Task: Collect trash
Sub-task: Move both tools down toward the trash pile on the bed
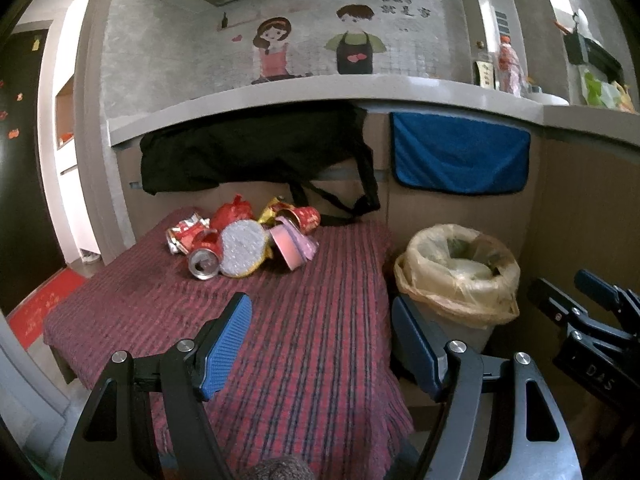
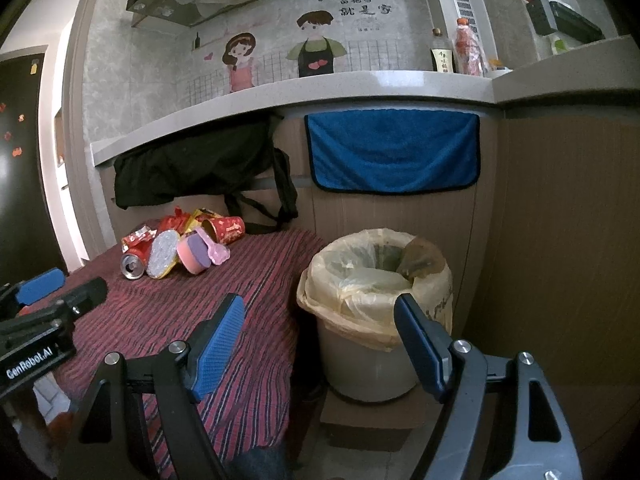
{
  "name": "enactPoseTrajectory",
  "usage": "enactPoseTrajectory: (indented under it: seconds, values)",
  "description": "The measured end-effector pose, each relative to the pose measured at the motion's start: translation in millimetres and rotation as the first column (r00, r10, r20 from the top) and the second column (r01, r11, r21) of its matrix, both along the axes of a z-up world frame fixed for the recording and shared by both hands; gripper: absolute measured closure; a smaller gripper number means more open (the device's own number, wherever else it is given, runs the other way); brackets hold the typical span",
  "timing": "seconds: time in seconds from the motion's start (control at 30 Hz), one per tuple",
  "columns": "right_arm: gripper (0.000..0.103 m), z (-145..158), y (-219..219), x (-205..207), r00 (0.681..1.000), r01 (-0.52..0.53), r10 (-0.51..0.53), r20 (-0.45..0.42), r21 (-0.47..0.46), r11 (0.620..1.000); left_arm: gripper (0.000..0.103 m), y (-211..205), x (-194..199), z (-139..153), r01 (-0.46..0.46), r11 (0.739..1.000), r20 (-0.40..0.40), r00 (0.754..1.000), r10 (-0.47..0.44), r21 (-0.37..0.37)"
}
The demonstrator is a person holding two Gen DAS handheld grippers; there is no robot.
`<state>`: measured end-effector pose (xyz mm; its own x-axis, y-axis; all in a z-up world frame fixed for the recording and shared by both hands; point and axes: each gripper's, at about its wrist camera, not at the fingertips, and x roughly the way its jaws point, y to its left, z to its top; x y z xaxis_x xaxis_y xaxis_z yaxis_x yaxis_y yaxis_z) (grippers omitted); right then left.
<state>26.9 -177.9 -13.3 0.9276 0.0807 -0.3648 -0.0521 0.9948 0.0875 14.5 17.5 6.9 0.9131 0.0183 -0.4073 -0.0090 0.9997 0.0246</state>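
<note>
A pile of trash lies at the far end of a low table with a red striped cloth: a crushed red can, a round foil lid, a pink tub, a red paper cup and red wrappers. It also shows in the right wrist view. A bin lined with a yellowish bag stands right of the table. My left gripper is open and empty over the table's near part. My right gripper is open and empty, in front of the bin.
A black bag and a blue towel hang under a grey counter behind the table. Bottles stand on the counter at right. A brown panel wall lies right of the bin.
</note>
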Motion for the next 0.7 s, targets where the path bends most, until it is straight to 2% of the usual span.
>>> enactPoseTrajectory:
  seconds: [0.13, 0.27, 0.4, 0.57, 0.7]
  values:
    - [0.027, 18.2, 13.2, 20.1, 1.0, -0.022, 0.022, 0.015, -0.053, 0.998, 0.03, 32.1, 19.1, 17.3, -0.053, 0.998, 0.038, 0.998, 0.054, -0.018]
    - [0.023, 37.9, 42.0, 50.0, 0.998, -0.049, 0.053, 0.034, -0.121, 0.992, 0.03, 89.6, 51.1, 40.2, -0.116, 0.993, 0.063, 0.991, 0.118, -0.038]
    - [0.023, 49.4, 89.1, 86.5, 0.984, -0.167, 0.174, 0.034, -0.149, 0.975, 0.03, 157.9, 78.2, 50.1, -0.166, 0.984, 0.081, 0.982, 0.172, -0.068]
    - [0.022, 48.9, 152.9, 130.2, 0.947, -0.315, 0.322, 0.012, -0.184, 0.931, 0.03, 233.9, 116.0, 39.2, -0.223, 0.967, 0.016, 0.974, 0.227, -0.121]
    - [0.022, 32.3, 195.3, 175.4, 0.92, -0.392, 0.384, -0.078, -0.187, 0.901, 0.03, 273.7, 140.1, 14.6, -0.236, 0.957, -0.066, 0.971, 0.228, -0.168]
